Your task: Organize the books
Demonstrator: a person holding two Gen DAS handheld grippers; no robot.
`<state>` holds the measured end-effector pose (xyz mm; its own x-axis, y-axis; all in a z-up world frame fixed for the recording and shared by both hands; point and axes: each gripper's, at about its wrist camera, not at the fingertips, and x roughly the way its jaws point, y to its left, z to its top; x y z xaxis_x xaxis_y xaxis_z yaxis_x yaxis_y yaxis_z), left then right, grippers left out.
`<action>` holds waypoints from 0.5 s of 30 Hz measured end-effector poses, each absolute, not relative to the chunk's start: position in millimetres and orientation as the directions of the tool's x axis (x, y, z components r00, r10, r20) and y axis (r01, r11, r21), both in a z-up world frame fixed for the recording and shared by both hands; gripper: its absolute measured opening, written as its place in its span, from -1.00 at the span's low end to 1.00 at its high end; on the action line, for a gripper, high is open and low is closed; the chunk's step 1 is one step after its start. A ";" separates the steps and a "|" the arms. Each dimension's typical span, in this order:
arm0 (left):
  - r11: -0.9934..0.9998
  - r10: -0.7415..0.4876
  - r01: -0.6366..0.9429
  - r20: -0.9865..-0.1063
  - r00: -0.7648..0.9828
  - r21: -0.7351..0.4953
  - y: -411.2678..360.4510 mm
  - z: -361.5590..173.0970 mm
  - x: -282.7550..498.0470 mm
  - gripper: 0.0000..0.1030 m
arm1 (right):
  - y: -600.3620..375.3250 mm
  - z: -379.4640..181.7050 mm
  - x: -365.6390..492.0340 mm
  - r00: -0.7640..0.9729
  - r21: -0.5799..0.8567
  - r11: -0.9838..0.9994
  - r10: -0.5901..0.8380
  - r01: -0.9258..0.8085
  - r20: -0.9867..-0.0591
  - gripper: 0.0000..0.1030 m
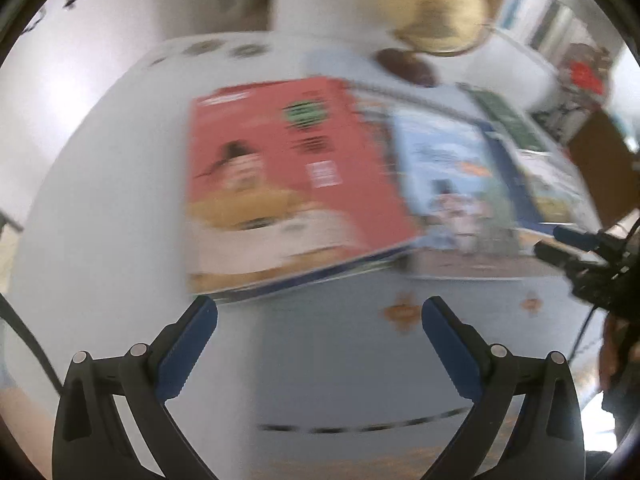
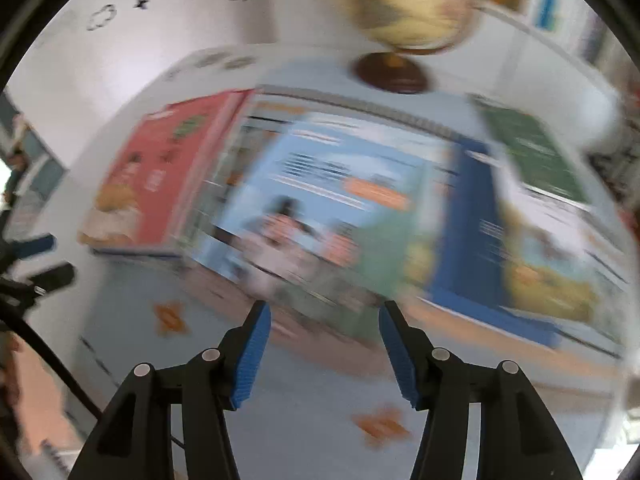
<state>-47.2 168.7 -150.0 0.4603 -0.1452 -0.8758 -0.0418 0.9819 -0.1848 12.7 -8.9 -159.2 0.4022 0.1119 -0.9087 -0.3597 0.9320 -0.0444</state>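
Both views are motion-blurred. Several books lie flat on a pale blue table (image 1: 320, 360). A red book (image 1: 288, 176) lies at the left, a light blue book (image 1: 452, 176) beside it, and a dark blue and yellow book (image 2: 532, 248) further right with a green book (image 2: 532, 152) behind it. My left gripper (image 1: 318, 312) hangs open just before the red book's near edge, nothing between its fingers. My right gripper (image 2: 324, 316) is open above the near edge of the light blue book (image 2: 332, 208), holding nothing. The red book (image 2: 160, 184) shows at the left in the right wrist view.
A globe (image 2: 404, 4) on a dark round base (image 2: 390, 72) stands behind the books at the table's far edge. A whiteboard (image 1: 80, 60) with writing is at the back left. Orange star marks (image 1: 402, 312) dot the table surface. The other gripper (image 1: 576, 248) shows at the right edge.
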 end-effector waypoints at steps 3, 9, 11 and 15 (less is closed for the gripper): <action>0.962 -0.247 0.022 -0.835 0.491 -0.271 133.4 -147.6 -39.6 0.98 | -46.2 -156.4 10.1 0.427 -0.133 0.950 0.000 -0.281 -0.904 0.38; 0.896 -0.444 0.190 -0.800 0.403 -0.401 69.5 -151.2 2.5 0.98 | -90.2 -146.5 6.1 0.416 -0.117 0.977 -0.032 -0.180 -0.909 0.41; 0.888 -0.460 0.203 -0.804 0.376 -0.412 63.7 -152.3 22.7 0.98 | -90.9 -147.6 6.0 0.410 -0.089 0.978 -0.004 -0.188 -0.912 0.41; 0.885 -0.463 0.209 -0.826 0.322 -0.415 57.6 -161.7 70.5 0.98 | -79.1 -156.0 22.3 0.381 0.008 0.980 0.085 -0.199 -0.921 0.41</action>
<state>70.5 57.6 -161.7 0.3223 -0.4630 -0.8257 0.2095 0.8855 -0.4148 22.3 -79.1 -156.0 0.3811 0.0848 -0.9207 -0.1986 0.9800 0.0080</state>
